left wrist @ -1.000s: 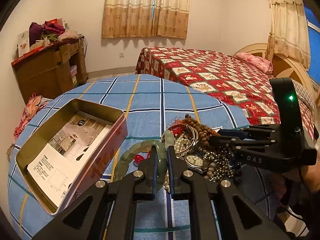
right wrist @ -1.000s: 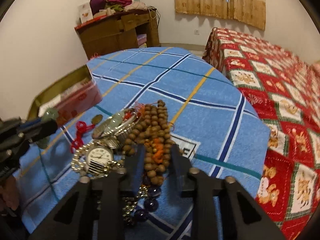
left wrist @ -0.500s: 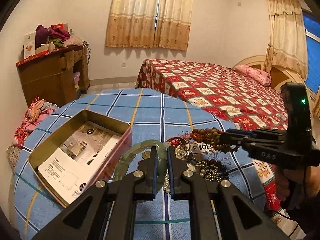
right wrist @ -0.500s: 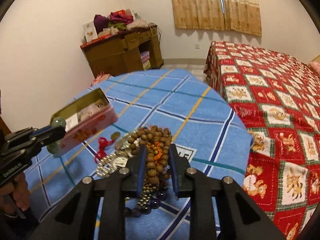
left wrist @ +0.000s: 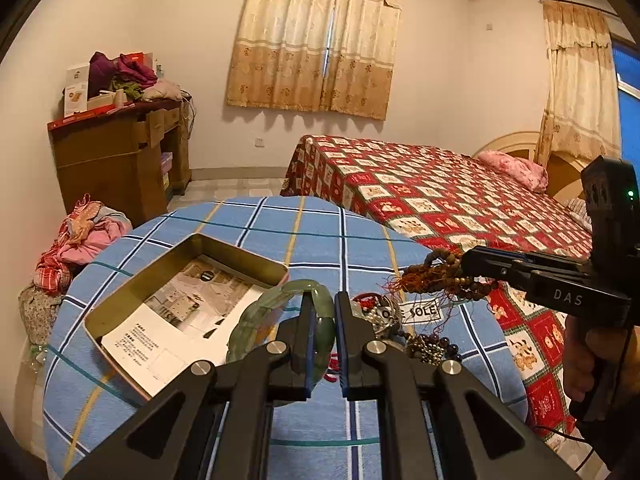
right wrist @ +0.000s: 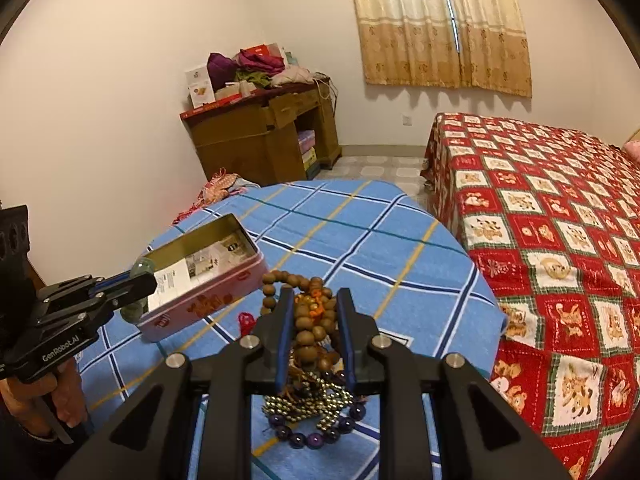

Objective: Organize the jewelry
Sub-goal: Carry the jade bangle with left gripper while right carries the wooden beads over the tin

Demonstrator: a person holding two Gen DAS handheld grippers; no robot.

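- Jewelry is split three ways: a green jade bangle (left wrist: 320,326) is clamped by its rim between the pads of the left gripper (left wrist: 322,326), low in the centre of the left wrist view.
- Brown wooden bead strand (right wrist: 312,320) with an orange tassel is pinched in the right gripper (right wrist: 314,320), low centre of the right wrist view, and hangs clear of the cloth.
- Below those beads, at the bottom centre of the right view, a heap (right wrist: 316,420) of metallic and purple beads lies on the blue checked tablecloth (right wrist: 360,232).
- An open tin (left wrist: 160,280) with pink sides and a printed leaflet inside sits on the cloth, left of centre in the left view, just behind the bangle.
- A hand (right wrist: 60,396) grips the left gripper's handle at the lower left of the right view.
- Farther out stand a bed with a red patchwork cover (left wrist: 440,200) on the right, a wooden desk (left wrist: 120,160) at the upper left, and curtains (left wrist: 320,40) up top.
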